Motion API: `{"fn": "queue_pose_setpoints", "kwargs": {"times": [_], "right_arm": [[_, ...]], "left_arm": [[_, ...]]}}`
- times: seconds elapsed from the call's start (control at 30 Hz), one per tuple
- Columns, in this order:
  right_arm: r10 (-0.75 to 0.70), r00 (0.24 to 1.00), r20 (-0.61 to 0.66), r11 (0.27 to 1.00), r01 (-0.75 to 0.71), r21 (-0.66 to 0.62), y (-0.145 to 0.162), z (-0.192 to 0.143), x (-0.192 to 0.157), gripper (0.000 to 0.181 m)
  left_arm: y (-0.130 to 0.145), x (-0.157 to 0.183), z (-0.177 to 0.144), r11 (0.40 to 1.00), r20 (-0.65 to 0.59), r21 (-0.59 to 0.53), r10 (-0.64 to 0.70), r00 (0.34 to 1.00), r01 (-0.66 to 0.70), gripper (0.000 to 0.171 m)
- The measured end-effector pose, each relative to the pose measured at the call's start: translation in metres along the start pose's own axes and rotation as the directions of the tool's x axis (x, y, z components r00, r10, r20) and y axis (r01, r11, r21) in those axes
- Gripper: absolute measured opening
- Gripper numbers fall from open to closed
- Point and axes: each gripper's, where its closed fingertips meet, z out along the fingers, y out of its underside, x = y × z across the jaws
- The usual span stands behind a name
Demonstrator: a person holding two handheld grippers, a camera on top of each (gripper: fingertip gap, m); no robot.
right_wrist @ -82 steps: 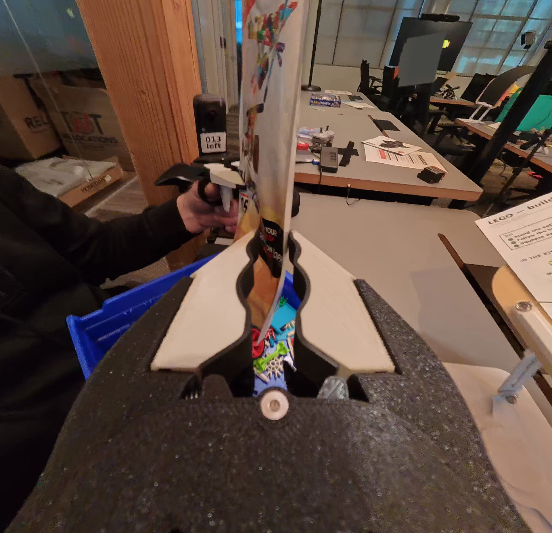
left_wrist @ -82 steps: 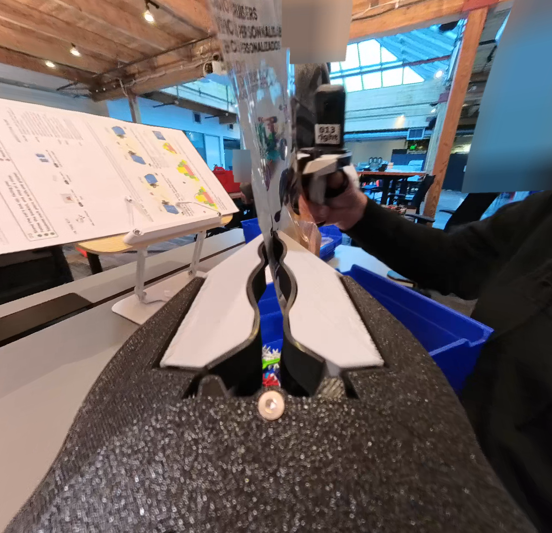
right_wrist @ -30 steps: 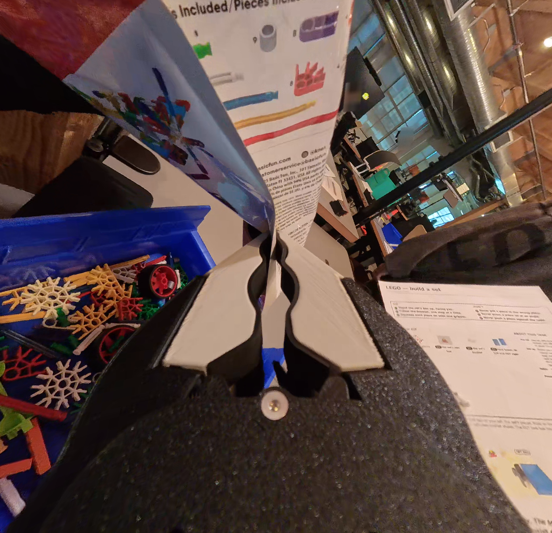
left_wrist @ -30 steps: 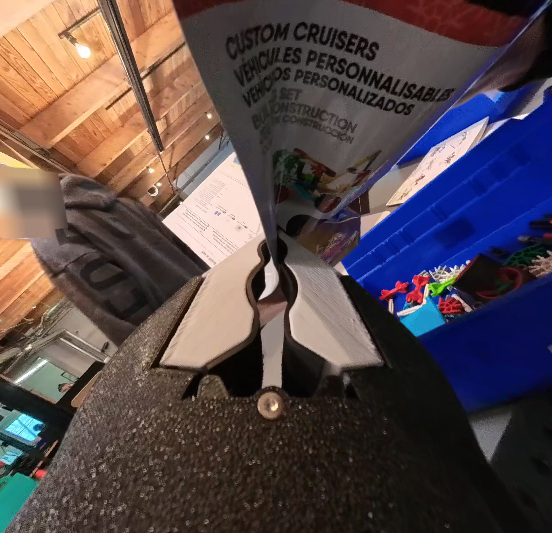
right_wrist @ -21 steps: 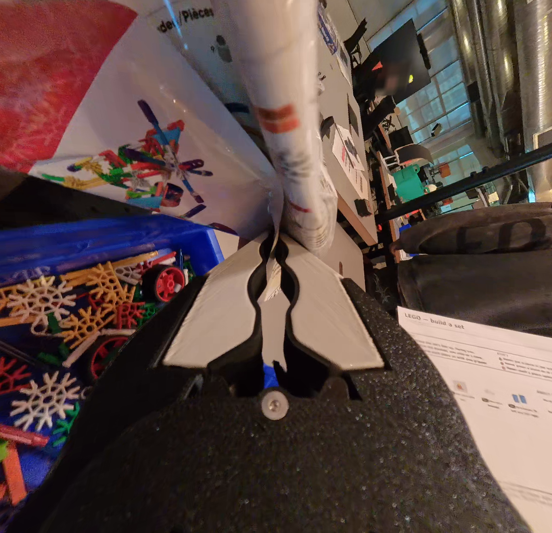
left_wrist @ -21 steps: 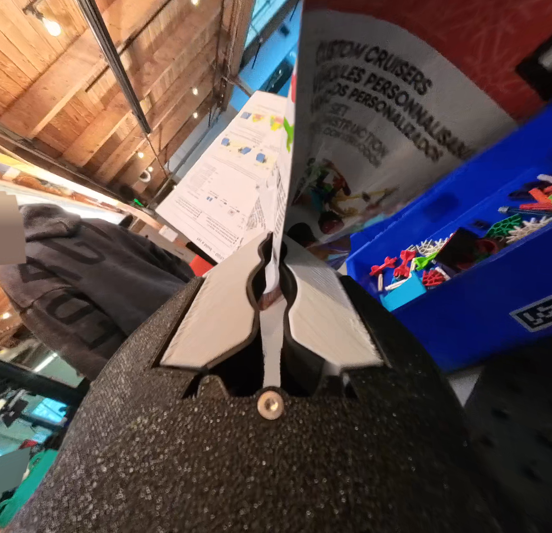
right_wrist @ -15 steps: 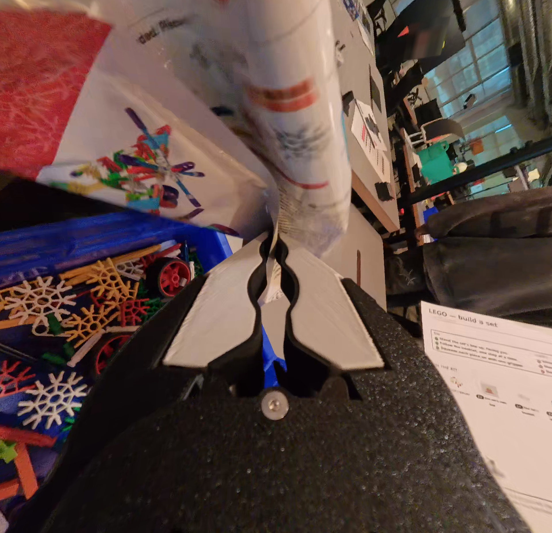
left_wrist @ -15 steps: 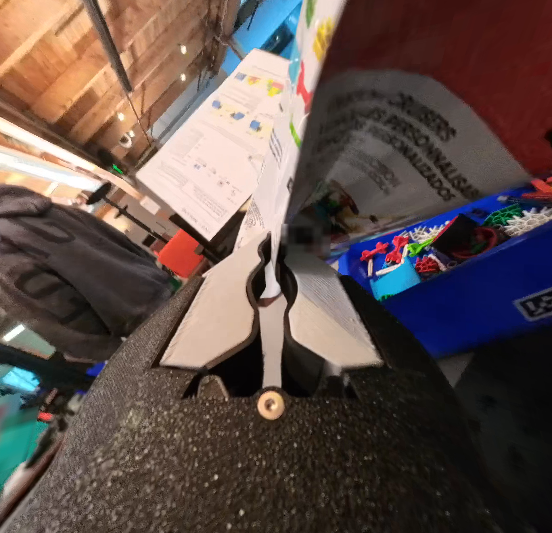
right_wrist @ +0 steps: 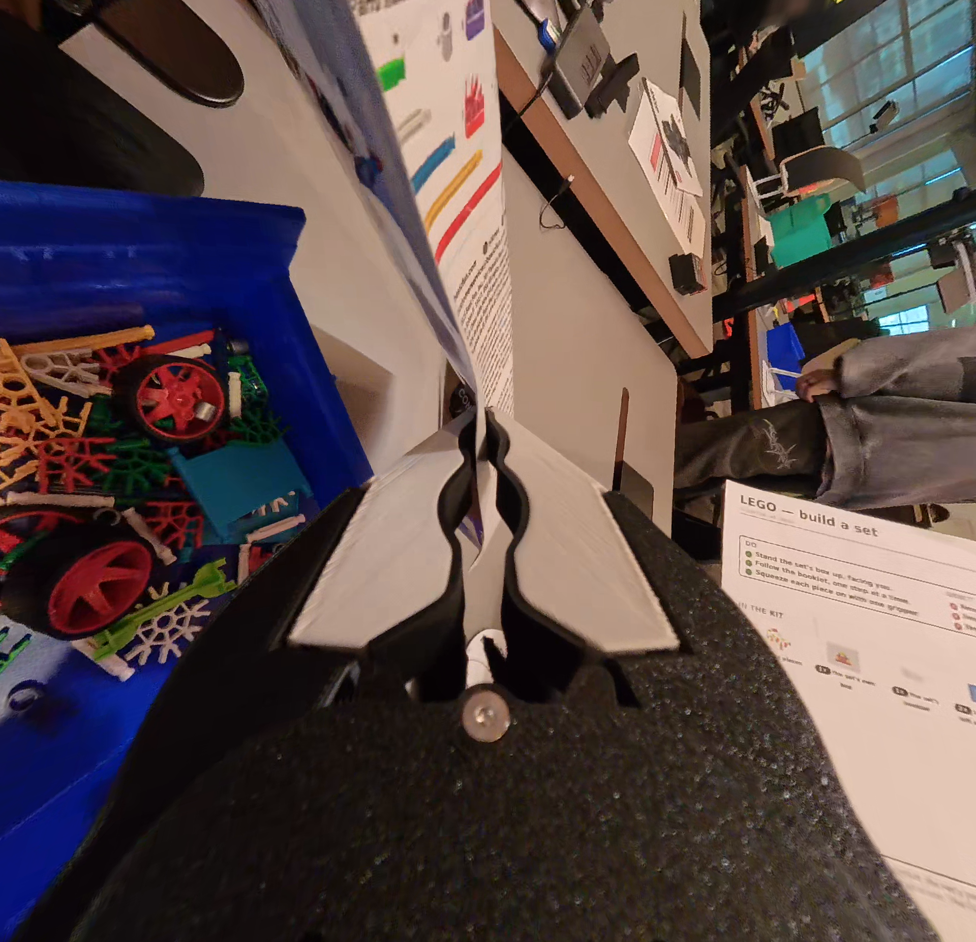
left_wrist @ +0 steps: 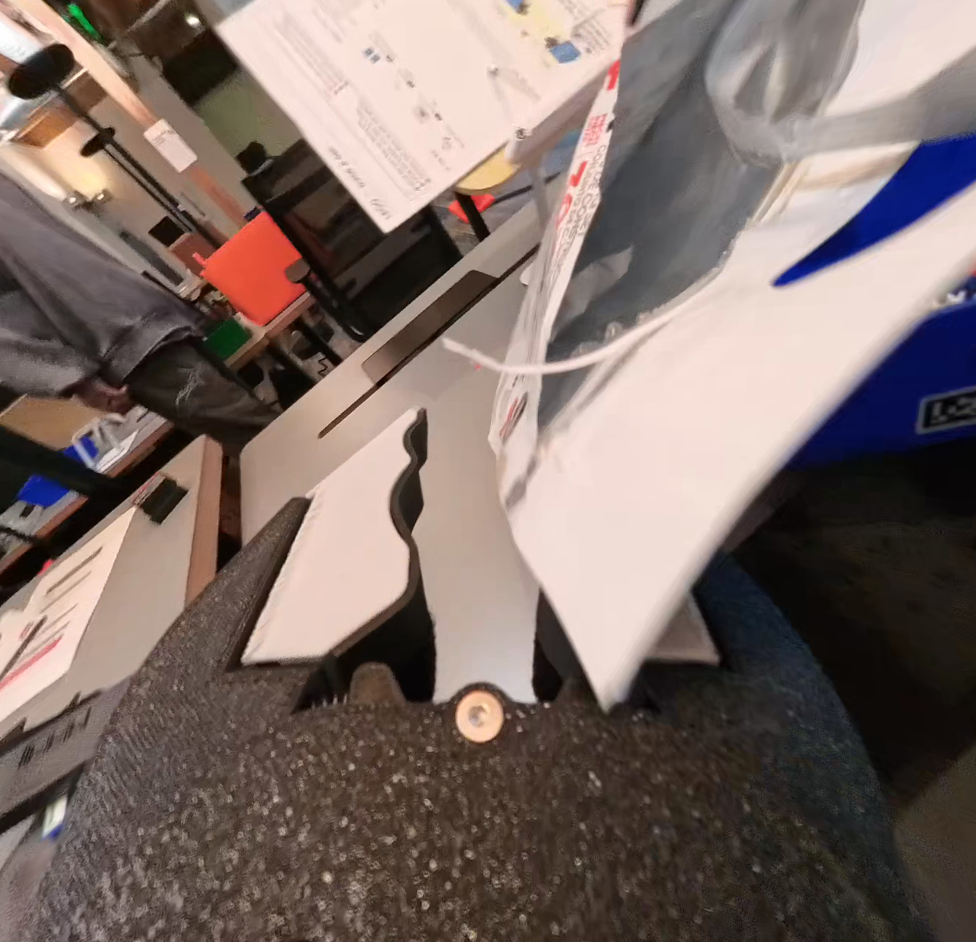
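Observation:
An empty printed plastic toy bag (right_wrist: 454, 177), white with coloured pictures, hangs from my right gripper (right_wrist: 483, 425), which is shut on its lower edge. In the left wrist view the same bag (left_wrist: 660, 441) sags open and lies across the right finger of my left gripper (left_wrist: 475, 441), hiding that finger. The left gripper is open and grips nothing; grey table shows through the wide gap. A blue bin (right_wrist: 237, 261) full of colourful construction pieces and red wheels (right_wrist: 179, 399) sits left of the right gripper. It also shows in the left wrist view (left_wrist: 871, 420), behind the bag.
A printed instruction sheet (left_wrist: 422, 71) stands on a white holder on the grey table (left_wrist: 475, 573); it also shows in the right wrist view (right_wrist: 845, 652). A person in grey clothes (right_wrist: 871, 425) stands beyond the table. Another desk (right_wrist: 623, 140) holds papers and devices. The tips of one gripper are about 20 cm away from the tips of the other.
My left gripper has opened and let go of the bag, which now drapes over its right finger. The right gripper still clamps the bag. Both views have swung down toward the table.

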Motion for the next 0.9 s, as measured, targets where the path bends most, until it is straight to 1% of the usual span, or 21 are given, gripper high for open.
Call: {"fn": "queue_pose_setpoints", "kwargs": {"times": [0.03,0.1,0.17,0.23,0.27,0.3,0.37,0.4,0.43,0.47,0.5,0.53,0.57,0.6,0.63,0.67,0.7,0.77,0.8,0.83,0.9], "right_arm": [[-0.001,1.0,-0.008,1.0,0.001,-0.002,0.003,0.001,0.001,0.0],[0.009,1.0,-0.011,1.0,-0.01,-0.009,0.009,0.003,0.001,0.0],[0.048,0.999,-0.009,0.999,-0.048,-0.012,0.016,0.003,0.001,0.0],[0.067,0.998,-0.002,0.997,-0.067,-0.022,0.021,0.004,-0.002,0.0],[0.078,0.997,0.002,0.997,-0.078,-0.023,0.022,0.005,-0.005,0.0],[0.091,0.996,0.001,0.995,-0.091,-0.033,0.024,0.006,-0.005,0.0],[0.105,0.994,-0.003,0.993,-0.105,-0.045,0.026,0.008,-0.006,0.0],[0.111,0.994,0.007,0.993,-0.111,-0.031,0.023,0.009,-0.009,0.0],[0.118,0.993,0.01,0.993,-0.118,-0.031,0.021,0.011,-0.01,0.0],[0.123,0.992,0.013,0.992,-0.123,-0.035,0.02,0.012,-0.012,0.0],[0.133,0.991,0.016,0.991,-0.132,-0.031,0.016,0.013,-0.013,0.0],[0.139,0.99,0.011,0.99,-0.139,-0.038,0.016,0.013,-0.013,0.0],[0.132,0.991,0.009,0.99,-0.131,-0.051,0.017,0.013,-0.014,0.0],[0.134,0.991,0.016,0.99,-0.133,-0.05,0.016,0.013,-0.016,0.0],[0.136,0.991,0.021,0.99,-0.134,-0.05,0.015,0.013,-0.017,0.0],[0.134,0.991,0.029,0.99,-0.132,-0.054,0.015,0.013,-0.019,0.0],[0.129,0.991,0.044,0.99,-0.126,-0.056,0.015,0.012,-0.022,0.0],[0.138,0.987,0.087,0.988,-0.13,-0.083,0.016,0.011,-0.027,0.003],[0.138,0.984,0.11,0.987,-0.127,-0.098,0.017,0.008,-0.028,0.015],[0.134,0.985,0.113,0.987,-0.123,-0.099,0.016,0.003,-0.025,0.02],[0.166,0.976,0.141,0.985,-0.156,-0.08,0.008,-0.013,-0.016,0.029]], "left_arm": [[-0.001,-0.005,-0.009,1.0,0.011,0.005,-0.027,1.0,0.026,0.034],[-0.004,-0.014,-0.027,0.997,0.029,0.035,-0.071,0.997,0.07,0.039],[-0.018,-0.009,-0.046,0.988,0.001,0.111,-0.107,0.994,0.106,0.055],[-0.048,0.004,-0.066,0.971,0.018,0.233,-0.052,0.998,0.047,0.06],[-0.066,0.018,-0.074,0.957,0.019,0.289,-0.003,1.0,-0.003,0.062],[-0.08,0.034,-0.076,0.949,0.027,0.312,0.05,0.998,-0.056,0.063],[-0.089,0.068,-0.06,0.949,0.021,0.272,0.157,0.987,-0.157,0.067],[-0.085,0.075,-0.046,0.956,0.046,0.22,0.191,0.981,-0.196,0.074],[-0.078,0.076,-0.031,0.96,0.086,0.149,0.225,0.971,-0.236,0.074],[-0.068,0.08,-0.017,0.96,0.085,0.091,0.257,0.963,-0.264,0.074],[-0.06,0.088,-0.005,0.957,0.058,0.059,0.28,0.958,-0.283,0.072],[-0.053,0.094,0.005,0.953,0.048,0.025,0.299,0.953,-0.3,0.061],[-0.049,0.091,0.012,0.949,0.085,-0.006,0.315,0.945,-0.316,0.051],[-0.046,0.086,0.016,0.948,0.12,-0.03,0.317,0.941,-0.315,0.032],[-0.046,0.084,0.018,0.954,0.135,-0.028,0.301,0.944,-0.3,0.026],[-0.047,0.086,0.019,0.956,0.13,-0.01,0.293,0.947,-0.294,0.006],[-0.048,0.085,0.02,0.956,0.153,-0.008,0.293,0.944,-0.295,0.001],[-0.05,0.074,0.016,0.931,0.244,-0.038,0.36,0.9,-0.362,0.0],[-0.051,0.075,0.015,0.922,0.245,-0.024,0.381,0.891,-0.387,0.0],[-0.051,0.075,0.014,0.911,0.251,-0.027,0.405,0.879,-0.412,0.0],[-0.052,0.071,0.01,0.854,0.292,-0.069,0.511,0.809,-0.515,0.0]]}}
